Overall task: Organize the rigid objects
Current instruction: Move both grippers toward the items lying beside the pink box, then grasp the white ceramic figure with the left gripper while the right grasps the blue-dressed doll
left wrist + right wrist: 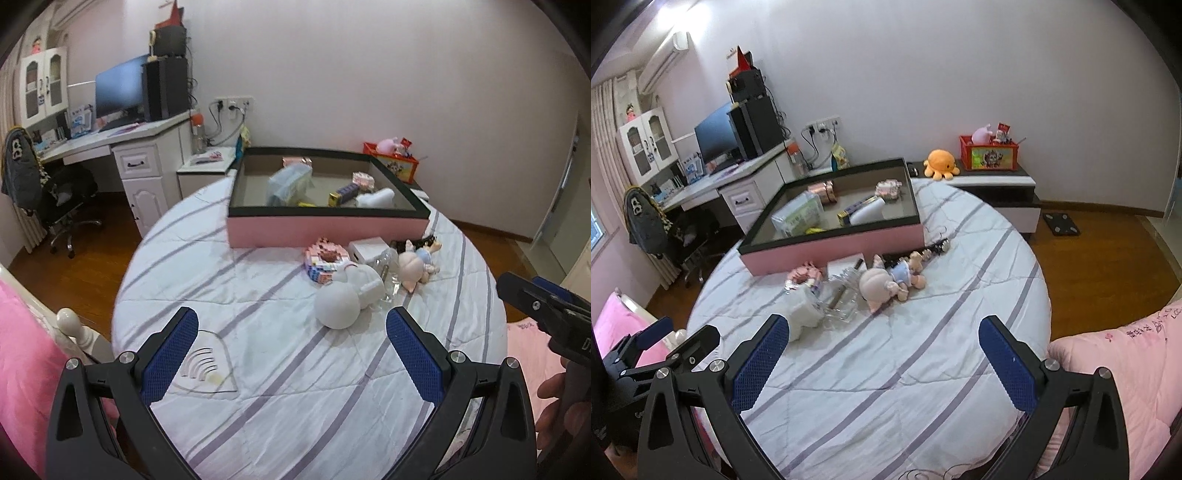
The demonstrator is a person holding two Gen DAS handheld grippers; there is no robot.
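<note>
A pink box (pixel 325 230) with a black rim rests at the far side of the round striped table (pixel 258 369); it holds several items, among them a plastic-wrapped pack (pixel 288 184) and a white bottle (pixel 376 197). In front of it lies a cluster: a white round-headed toy (pixel 345 301), a pink block figure (pixel 325 260), a small white box (pixel 367 249), clear plastic pieces (pixel 842 295) and a doll (pixel 886 282). My left gripper (pixel 291 332) hovers open just short of the white toy. My right gripper (pixel 884 341) is open too, above bare cloth near the doll.
A clear flat piece with white arcs (pixel 207 365) lies beside the left finger. Pink bedding (pixel 1119 369) borders the table on both sides. A desk with monitor (pixel 118 85) and chair (pixel 48 188) stands left; a low cabinet carries an orange plush (pixel 940 162) and a red bin (pixel 988 151).
</note>
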